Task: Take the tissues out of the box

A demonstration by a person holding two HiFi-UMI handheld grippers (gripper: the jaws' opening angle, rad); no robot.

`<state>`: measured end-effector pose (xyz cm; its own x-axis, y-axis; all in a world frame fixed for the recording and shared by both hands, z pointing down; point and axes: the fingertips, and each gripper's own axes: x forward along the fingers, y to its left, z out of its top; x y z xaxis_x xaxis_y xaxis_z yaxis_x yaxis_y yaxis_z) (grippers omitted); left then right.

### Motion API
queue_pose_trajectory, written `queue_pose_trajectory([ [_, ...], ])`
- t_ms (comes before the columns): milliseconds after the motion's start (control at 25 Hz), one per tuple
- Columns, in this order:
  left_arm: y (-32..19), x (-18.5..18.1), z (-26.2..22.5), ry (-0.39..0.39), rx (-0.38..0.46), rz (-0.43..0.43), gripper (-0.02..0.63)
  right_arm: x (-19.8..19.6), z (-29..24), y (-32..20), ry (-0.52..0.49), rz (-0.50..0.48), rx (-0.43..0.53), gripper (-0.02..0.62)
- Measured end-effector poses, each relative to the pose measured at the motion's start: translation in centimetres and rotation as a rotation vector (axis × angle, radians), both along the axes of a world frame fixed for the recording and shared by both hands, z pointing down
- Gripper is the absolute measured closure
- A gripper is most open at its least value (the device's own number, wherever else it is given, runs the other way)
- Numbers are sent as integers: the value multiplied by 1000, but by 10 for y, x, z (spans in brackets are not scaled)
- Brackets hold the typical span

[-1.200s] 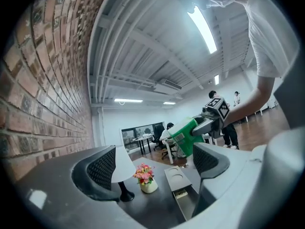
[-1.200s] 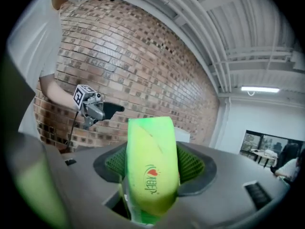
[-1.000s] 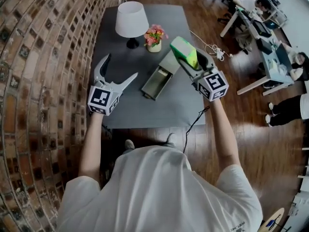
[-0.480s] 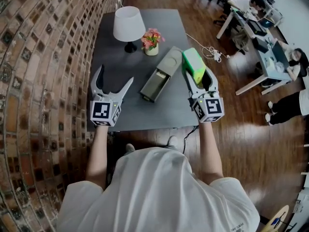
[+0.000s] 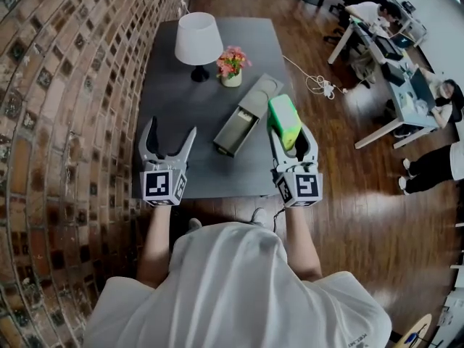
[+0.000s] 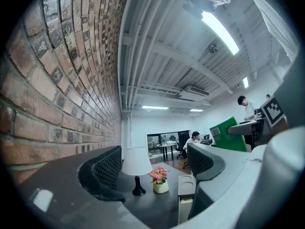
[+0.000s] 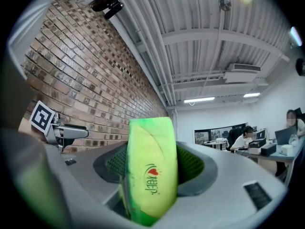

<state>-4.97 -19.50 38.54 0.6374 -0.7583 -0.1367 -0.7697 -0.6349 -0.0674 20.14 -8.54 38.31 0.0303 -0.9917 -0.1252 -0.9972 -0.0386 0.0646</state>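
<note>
A green tissue pack (image 5: 284,120) sits upright between the jaws of my right gripper (image 5: 288,130), which is shut on it above the table's near right edge. In the right gripper view the pack (image 7: 150,171) fills the gap between the pads of that gripper (image 7: 153,168). The long grey box (image 5: 245,116) lies open on the table, just left of the pack and apart from it; it also shows in the left gripper view (image 6: 186,199). My left gripper (image 5: 170,133) hovers at the near left, its jaws apart and closing, with nothing between them (image 6: 152,175).
A white lamp (image 5: 198,38) and a small pot of flowers (image 5: 232,62) stand at the far end of the dark table (image 5: 167,93). A brick wall (image 5: 65,85) runs along the left. On the wooden floor to the right lie a cable (image 5: 315,85) and office desks with people.
Both grippers have drawn back toward the near edge of the table. The right one brought the green pack away from the box. The left jaws stand narrower than before.
</note>
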Motion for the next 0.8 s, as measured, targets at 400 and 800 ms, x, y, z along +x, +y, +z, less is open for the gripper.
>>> queue_pose_trajectory([
  [400,0,-12,10,-14,-9,-29,193,-22,19,-5,-4,-4,-27,313],
  [800,-4,-12,9,1,-7,-30,193,-19,7,-11,-13,19,3,314],
])
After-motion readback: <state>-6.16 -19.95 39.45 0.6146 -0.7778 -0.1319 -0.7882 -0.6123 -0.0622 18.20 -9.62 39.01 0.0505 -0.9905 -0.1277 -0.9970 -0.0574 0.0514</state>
